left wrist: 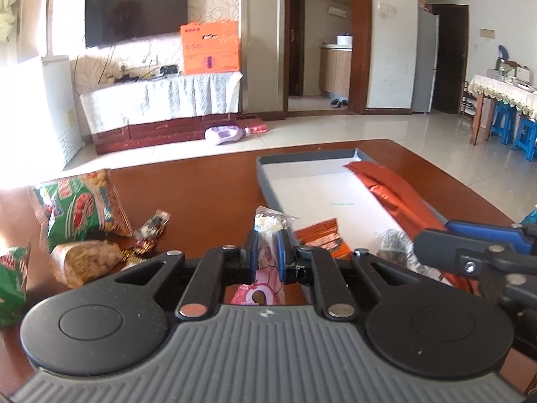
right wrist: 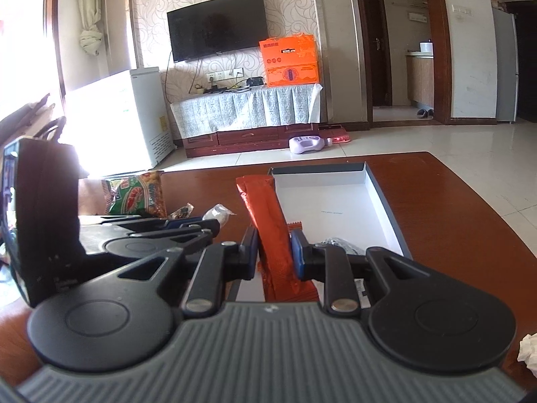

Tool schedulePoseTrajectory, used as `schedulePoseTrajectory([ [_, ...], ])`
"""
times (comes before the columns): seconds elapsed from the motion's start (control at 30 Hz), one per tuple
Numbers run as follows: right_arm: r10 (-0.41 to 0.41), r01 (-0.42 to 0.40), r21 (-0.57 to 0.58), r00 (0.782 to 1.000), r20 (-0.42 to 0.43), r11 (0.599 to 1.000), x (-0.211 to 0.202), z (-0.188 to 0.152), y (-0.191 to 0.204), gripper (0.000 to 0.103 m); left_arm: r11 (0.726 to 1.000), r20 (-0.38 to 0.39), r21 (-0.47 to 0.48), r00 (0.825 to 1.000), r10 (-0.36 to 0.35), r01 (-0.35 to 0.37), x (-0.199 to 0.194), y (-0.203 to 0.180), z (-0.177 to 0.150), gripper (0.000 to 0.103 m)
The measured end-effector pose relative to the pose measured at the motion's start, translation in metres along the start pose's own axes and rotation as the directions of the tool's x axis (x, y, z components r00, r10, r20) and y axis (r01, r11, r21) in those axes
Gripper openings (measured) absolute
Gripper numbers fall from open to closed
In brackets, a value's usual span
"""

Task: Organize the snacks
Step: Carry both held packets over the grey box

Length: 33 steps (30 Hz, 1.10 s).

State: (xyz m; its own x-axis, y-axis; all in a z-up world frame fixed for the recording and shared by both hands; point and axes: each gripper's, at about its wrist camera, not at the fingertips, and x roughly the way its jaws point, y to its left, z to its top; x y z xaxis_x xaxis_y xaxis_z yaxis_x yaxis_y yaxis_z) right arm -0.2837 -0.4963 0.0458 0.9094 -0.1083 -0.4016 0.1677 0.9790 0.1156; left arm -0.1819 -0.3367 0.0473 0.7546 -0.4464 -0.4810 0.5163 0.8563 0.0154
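Observation:
My left gripper (left wrist: 270, 245) is shut on a small clear-and-pink snack packet (left wrist: 268, 223), held just left of the near end of a shallow grey box (left wrist: 265, 181) with a white floor. My right gripper (right wrist: 273, 252) is shut on a long orange packet (right wrist: 265, 215) that reaches forward along the box's (right wrist: 386, 201) left wall. In the left wrist view that orange packet (left wrist: 386, 184) lies slantwise over the box's right side, with the right gripper (left wrist: 436, 235) behind it. A small orange packet (left wrist: 319, 235) and a crinkled silvery wrapper (left wrist: 392, 241) lie at the box's near end.
On the brown table left of the box lie a green shrimp-cracker bag (left wrist: 80, 205), a bag of peanuts (left wrist: 87, 258), small dark candies (left wrist: 151, 228) and another green bag (left wrist: 10, 285). The left gripper (right wrist: 211, 226) sits close beside the right one. A white tissue (right wrist: 530, 352) lies near right.

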Motion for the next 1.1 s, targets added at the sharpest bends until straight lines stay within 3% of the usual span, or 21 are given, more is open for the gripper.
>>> schedulePoseTrajectory([
  [0.47,-0.052,0.051,0.015,0.999,0.002,0.999,0.011,0.003,-0.014,0.025,0.999,0.008,0.013,0.999,-0.041,0.040,0.025,-0.018,0.015,0.014],
  [1.1,-0.117,0.118,0.000,0.990,-0.083,0.993,0.045,-0.001,-0.026,0.025,0.996,-0.019,-0.009,0.996,-0.086,0.086,0.090,-0.026,0.041,0.014],
])
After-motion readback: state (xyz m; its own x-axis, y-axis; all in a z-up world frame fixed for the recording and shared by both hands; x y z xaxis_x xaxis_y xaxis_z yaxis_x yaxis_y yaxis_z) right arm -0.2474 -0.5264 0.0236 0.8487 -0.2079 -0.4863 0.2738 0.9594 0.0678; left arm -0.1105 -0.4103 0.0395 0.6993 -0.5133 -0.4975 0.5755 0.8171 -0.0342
